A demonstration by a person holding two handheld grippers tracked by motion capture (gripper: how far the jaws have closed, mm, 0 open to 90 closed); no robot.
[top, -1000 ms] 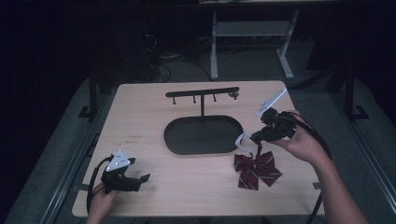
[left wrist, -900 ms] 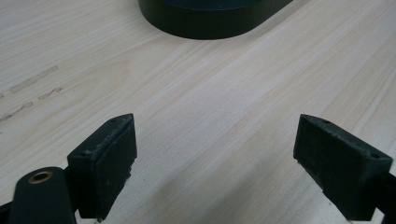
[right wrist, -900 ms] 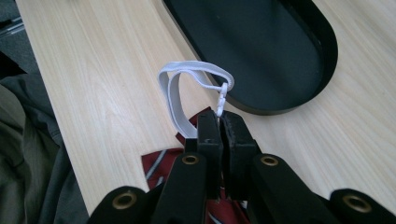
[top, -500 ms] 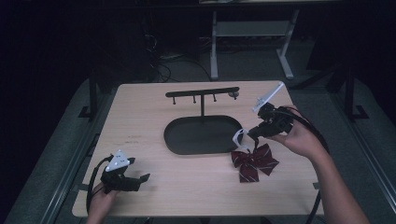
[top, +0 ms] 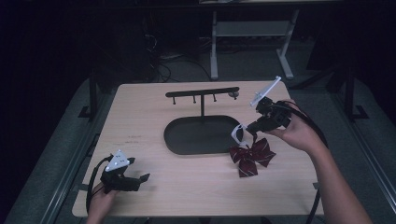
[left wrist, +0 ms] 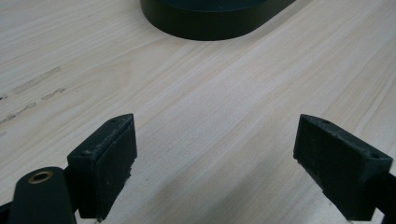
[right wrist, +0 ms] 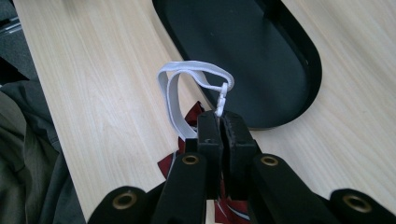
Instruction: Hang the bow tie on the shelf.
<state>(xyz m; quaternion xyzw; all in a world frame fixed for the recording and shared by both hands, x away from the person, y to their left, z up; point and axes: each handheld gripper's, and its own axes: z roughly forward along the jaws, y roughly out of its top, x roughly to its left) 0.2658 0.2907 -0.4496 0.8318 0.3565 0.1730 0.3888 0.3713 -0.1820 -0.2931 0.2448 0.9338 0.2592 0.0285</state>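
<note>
The right hand-held gripper (top: 252, 128) pinches the white strap (right wrist: 187, 88) of a dark red bow (top: 251, 155) near the desk's (top: 140, 107) right edge, beside a black stand (top: 201, 135). The left hand-held gripper (top: 135, 179), jaws spread, rests at the front left corner.

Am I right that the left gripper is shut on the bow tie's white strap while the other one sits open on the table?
Not quite: it is the right gripper, as the right gripper view shows, shut on the white strap of the bow tie. The left gripper sits open on the table.
</note>
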